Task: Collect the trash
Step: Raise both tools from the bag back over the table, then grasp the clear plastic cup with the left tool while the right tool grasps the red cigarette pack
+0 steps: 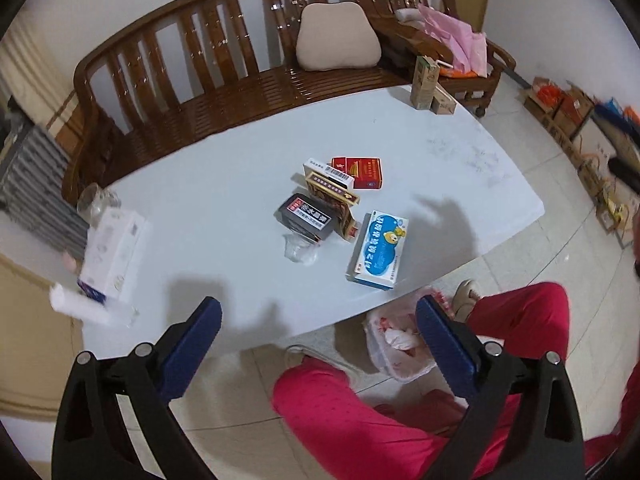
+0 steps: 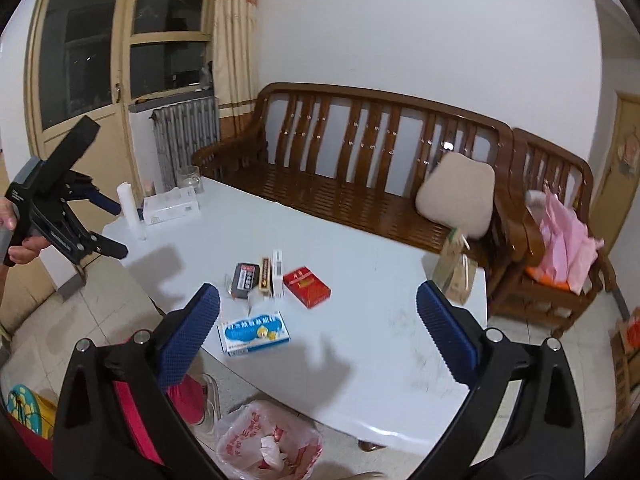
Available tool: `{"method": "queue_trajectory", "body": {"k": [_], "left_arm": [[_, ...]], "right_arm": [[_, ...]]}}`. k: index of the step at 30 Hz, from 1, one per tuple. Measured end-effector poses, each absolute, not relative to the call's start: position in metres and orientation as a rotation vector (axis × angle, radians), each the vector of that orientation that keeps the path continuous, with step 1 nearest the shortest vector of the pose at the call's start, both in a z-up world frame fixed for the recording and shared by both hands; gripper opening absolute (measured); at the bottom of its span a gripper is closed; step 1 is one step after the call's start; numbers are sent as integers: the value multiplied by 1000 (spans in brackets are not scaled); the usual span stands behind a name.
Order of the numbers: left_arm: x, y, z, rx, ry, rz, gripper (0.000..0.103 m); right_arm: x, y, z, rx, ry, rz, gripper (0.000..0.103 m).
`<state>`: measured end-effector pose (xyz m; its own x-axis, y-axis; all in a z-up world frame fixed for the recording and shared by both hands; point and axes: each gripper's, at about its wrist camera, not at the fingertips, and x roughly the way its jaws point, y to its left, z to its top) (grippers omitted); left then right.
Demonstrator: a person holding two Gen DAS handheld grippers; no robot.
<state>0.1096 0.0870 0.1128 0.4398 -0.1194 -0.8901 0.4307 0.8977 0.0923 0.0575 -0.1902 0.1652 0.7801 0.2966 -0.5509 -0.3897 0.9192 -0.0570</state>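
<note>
Both of my grippers are raised above the white table point(image 2: 360, 240) with nothing between the pads. My left gripper point(image 1: 318, 344) has its jaws spread wide and empty; in the right wrist view the same tool point(image 2: 70, 220) appears at the left edge, held in a hand point(image 2: 24, 246). My right gripper point(image 2: 318, 332) also has its jaws fully apart and grips nothing.

The trash lies in a cluster at the middle of the table. A blue-and-white box point(image 1: 378, 250) lies flat nearest the near edge. Just beyond it are a black box point(image 1: 306, 216), a crumpled clear plastic cup point(image 1: 300, 250), a brown-and-gold pack point(image 1: 336, 206) standing on edge, a white box point(image 1: 328, 172) against it, and a red pack point(image 1: 362, 172) lying flat.

A trash bin lined with a white-and-red plastic bag point(image 2: 268, 440) stands on the tiled floor below the near table edge, with crumpled material inside it.
</note>
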Motion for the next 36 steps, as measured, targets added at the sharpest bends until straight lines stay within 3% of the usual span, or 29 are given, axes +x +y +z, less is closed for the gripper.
{"method": "queue_trajectory", "body": {"k": [14, 26, 36], "left_arm": [[150, 77, 63, 488, 1125, -418, 95], [189, 75, -3, 533, 1211, -456, 95], [220, 77, -57, 532, 1266, -482, 95]], "right_arm": [[127, -162, 161, -258, 621, 433, 96], [198, -148, 113, -300, 745, 441, 96], [255, -129, 41, -388, 908, 485, 96]]}}
